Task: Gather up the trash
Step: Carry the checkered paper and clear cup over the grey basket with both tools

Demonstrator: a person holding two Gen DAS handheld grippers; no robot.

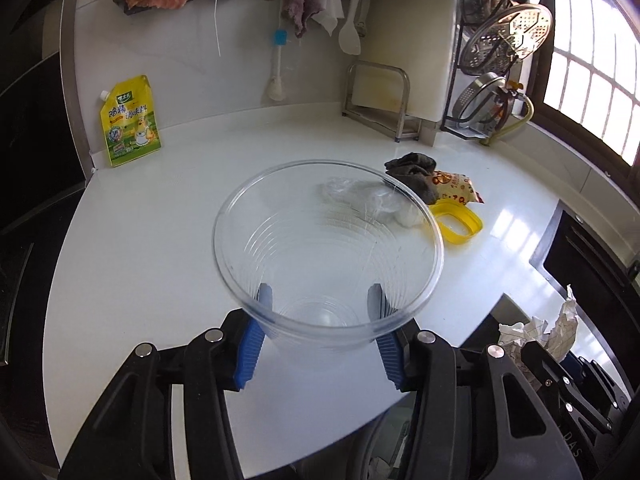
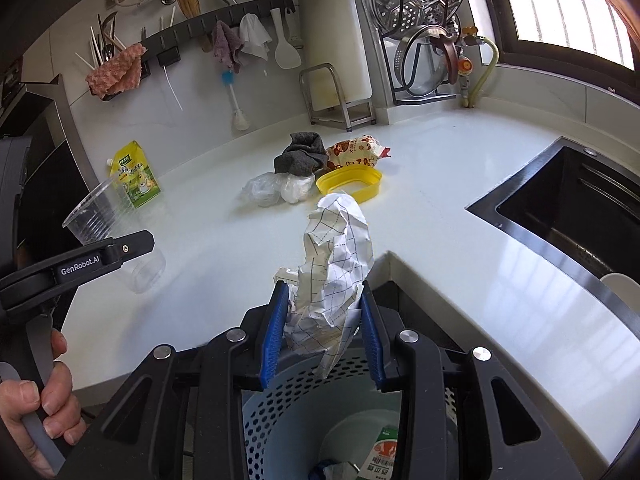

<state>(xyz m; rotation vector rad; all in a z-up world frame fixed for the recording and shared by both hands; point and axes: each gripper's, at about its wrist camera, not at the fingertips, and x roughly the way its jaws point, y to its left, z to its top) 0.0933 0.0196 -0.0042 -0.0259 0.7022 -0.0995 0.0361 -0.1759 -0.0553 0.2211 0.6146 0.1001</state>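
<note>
Over the front edge of the white counter (image 2: 460,184), the right gripper (image 2: 323,330) is closed on a wad of crumpled grid paper (image 2: 338,264), its blue pads pressing the lower part while most of the wad rises loose above them. The perforated blue bin (image 2: 276,420) sits directly below, already holding some packaging. The paper is bulky and only its base is pinched, so if it is let go a little forward of here it could catch the counter's lip and land outside the bin rather than in it.

The left gripper (image 1: 320,312) has a clear plastic cup (image 1: 328,248) between its pads, lying on its side with the mouth facing away and held near the base. The cup is thin and slick; a hard squeeze would buckle it, a light one could let it swivel or slip out on the way to the bin. I cannot tell from the glare how firmly the pads bite.

Both grippers are close together, so they may collide or knock each other's load over the narrow bin mouth.

Still on the counter are a yellow lid (image 2: 349,184), crumpled clear plastic bags (image 2: 276,190), a dark cloth (image 2: 300,154) and a snack wrapper (image 2: 356,150), clustered and touching; picking one could drag another along.
</note>
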